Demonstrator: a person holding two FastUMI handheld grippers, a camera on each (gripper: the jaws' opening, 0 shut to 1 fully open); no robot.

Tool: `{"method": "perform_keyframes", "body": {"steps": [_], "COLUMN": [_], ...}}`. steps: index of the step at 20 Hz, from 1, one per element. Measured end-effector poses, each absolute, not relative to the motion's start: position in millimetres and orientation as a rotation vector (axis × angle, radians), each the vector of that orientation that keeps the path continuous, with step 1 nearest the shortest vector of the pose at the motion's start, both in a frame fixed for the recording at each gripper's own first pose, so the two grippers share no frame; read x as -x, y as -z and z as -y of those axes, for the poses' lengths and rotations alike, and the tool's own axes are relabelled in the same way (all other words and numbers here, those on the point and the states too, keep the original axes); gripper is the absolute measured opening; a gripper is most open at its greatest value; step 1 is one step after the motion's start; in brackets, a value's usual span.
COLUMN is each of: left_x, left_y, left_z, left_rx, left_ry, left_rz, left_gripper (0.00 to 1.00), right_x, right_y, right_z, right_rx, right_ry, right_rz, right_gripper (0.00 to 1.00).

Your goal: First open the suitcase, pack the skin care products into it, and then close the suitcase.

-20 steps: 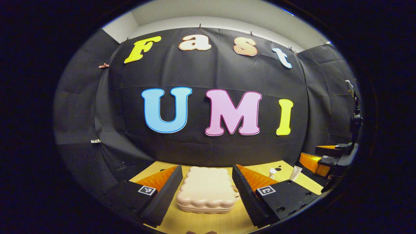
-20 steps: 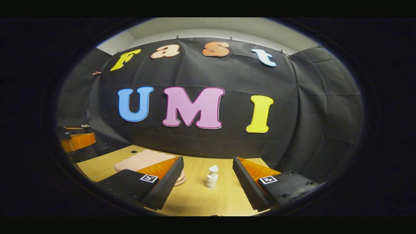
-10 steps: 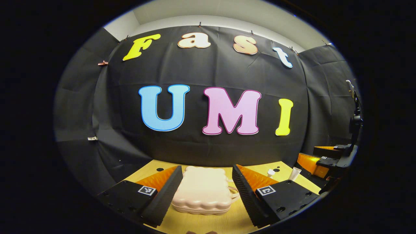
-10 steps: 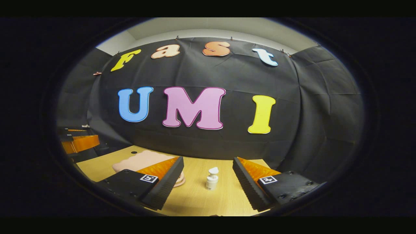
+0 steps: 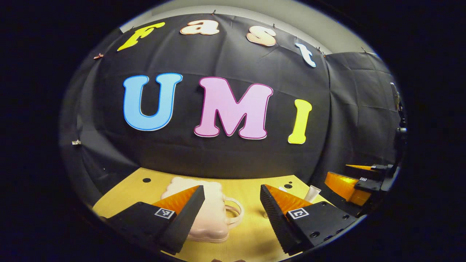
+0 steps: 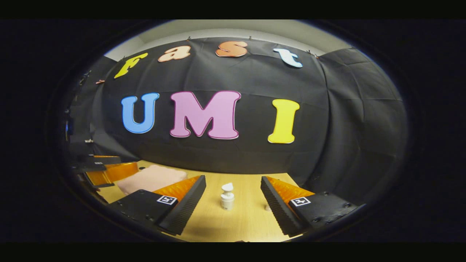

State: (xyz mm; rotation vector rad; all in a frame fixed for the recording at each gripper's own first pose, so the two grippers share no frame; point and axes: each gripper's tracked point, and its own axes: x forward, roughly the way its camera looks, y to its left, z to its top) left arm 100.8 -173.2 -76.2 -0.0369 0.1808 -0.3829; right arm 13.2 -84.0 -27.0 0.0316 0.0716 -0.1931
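Pink shell: suitcase (image 5: 204, 214) lies flat and shut on the wooden table (image 5: 251, 236), handle loop (image 5: 233, 214) sticking out toward the gap between the fingers
Left gripper (image 5: 232, 203): spread wide, holding nothing, case just ahead and a bit to its left
Right gripper (image 6: 233, 194): also wide and empty, pump bottle (image 6: 227, 196) upright between its fingers, farther off
Nearer: left one, looks like it gets the opening job
Tube (image 5: 312, 193): off right, near the table edge
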Motion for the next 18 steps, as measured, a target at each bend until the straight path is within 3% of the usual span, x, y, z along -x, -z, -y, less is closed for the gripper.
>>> {"method": "perform_keyframes", "body": {"steps": [6, 12, 18], "left_x": [-157.3, -203.8, -226.5], "left_y": [151.6, 244.3, 293.2], "left_z": [242.4, 267.1, 273.8], "left_rx": [-0.042, -0.077, -0.118], "left_ry": [0.454, 0.367, 0.247], "left_rz": [-0.274, -0.451, -0.575], "left_gripper": [0.97, 0.98, 0.94], "right_x": [-12.1, -14.0, -1.1], "right_y": [52.6, 104.8, 149.7], "right_z": [114.7, 131.1, 155.8], "right_rx": [-0.025, -0.044, -0.077], "right_ry": [0.242, 0.269, 0.336], "right_rz": [-0.103, -0.188, -0.295], "right_gripper": [0.96, 0.96, 0.96]}}
